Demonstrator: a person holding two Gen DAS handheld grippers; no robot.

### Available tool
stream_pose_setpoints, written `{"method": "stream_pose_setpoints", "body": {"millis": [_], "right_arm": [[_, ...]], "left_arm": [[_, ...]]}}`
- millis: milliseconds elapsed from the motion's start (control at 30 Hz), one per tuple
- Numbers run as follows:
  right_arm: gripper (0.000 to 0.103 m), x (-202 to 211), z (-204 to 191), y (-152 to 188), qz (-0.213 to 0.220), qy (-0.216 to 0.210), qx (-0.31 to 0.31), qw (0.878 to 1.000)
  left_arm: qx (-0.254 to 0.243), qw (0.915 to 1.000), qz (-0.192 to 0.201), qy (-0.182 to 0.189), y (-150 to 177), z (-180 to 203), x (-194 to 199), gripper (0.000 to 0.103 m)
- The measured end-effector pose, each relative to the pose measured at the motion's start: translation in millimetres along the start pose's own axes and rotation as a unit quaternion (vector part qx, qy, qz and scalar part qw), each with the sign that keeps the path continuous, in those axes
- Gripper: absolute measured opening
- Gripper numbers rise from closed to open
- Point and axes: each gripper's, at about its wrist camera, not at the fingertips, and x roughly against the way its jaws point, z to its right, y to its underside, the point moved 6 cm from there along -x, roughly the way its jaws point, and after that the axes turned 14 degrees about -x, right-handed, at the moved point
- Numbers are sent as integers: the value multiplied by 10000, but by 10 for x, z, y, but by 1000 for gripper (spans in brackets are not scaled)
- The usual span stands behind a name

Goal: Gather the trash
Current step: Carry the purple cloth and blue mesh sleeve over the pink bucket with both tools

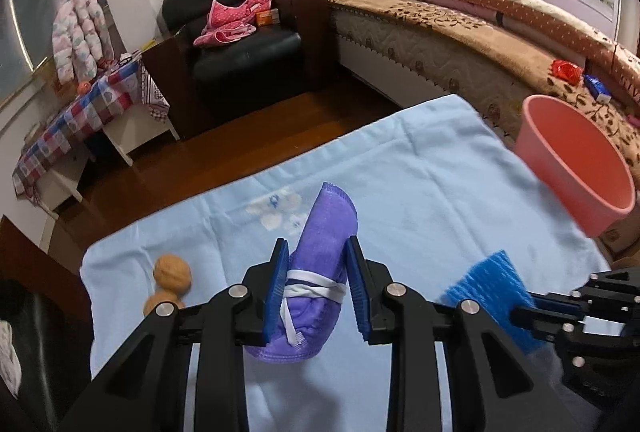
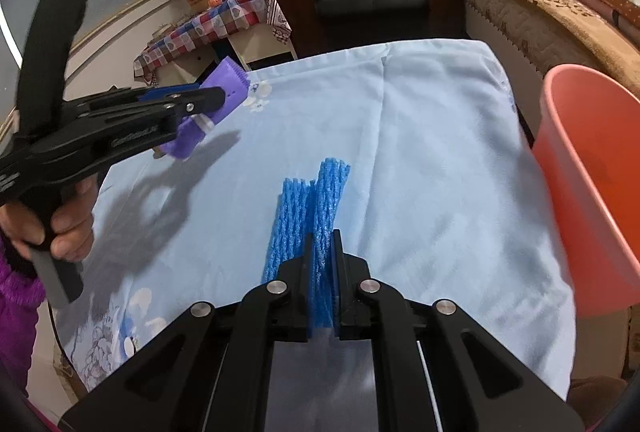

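Note:
My left gripper (image 1: 316, 288) is shut on a purple face mask (image 1: 324, 232) with white ear loops and holds it above the light blue cloth (image 1: 420, 183). It also shows in the right wrist view (image 2: 224, 87), with the mask (image 2: 224, 79) in it. My right gripper (image 2: 323, 244) is shut on a blue foam net sleeve (image 2: 316, 199) and holds it above the cloth (image 2: 420, 151). The sleeve also shows in the left wrist view (image 1: 488, 280). A pink bin (image 1: 576, 163) stands at the table's right edge, and also in the right wrist view (image 2: 592, 171).
Two walnuts (image 1: 170, 272) lie on the cloth at the left. A bed (image 1: 460, 15) runs behind the bin. A black armchair (image 1: 236, 43) with pink clothes and a checked side table (image 1: 80, 111) stand beyond the wooden floor.

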Motion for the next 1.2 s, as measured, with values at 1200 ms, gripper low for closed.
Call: {"method": "stream_pose_setpoints", "body": {"millis": [1200], "right_arm": [[7,1286,916,-9,1412,268,-473,9885]], "left_arm": [[813,9941,533,482,-262,1374,1040,27]]}}
